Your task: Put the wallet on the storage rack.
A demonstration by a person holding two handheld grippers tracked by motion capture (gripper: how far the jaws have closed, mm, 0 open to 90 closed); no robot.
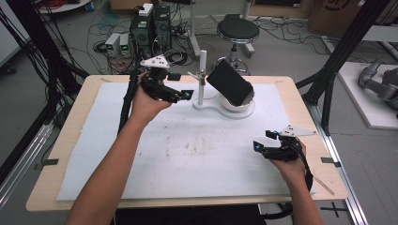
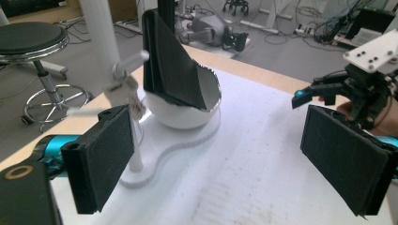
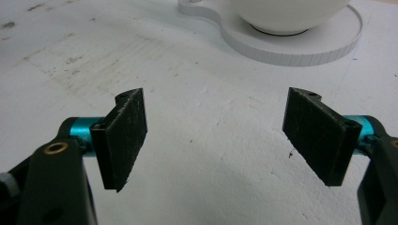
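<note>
A black phone (image 1: 229, 82) leans tilted in a white bowl (image 1: 244, 104) on a white stand (image 1: 205, 106) at the far side of the table (image 1: 70, 126), with the left tool (image 1: 187, 94) just beside the stand's upright post (image 1: 202, 75), its jaws wide apart and empty. The right tool (image 1: 256, 146), also spread and empty, waits well apart near the table's front. A careless reach past the post could knock the stand or tip the phone out of the bowl.

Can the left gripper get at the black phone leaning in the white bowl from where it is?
Probably yes: the left gripper is open beside the phone, but the white post stands between them, so it should go around.
</note>
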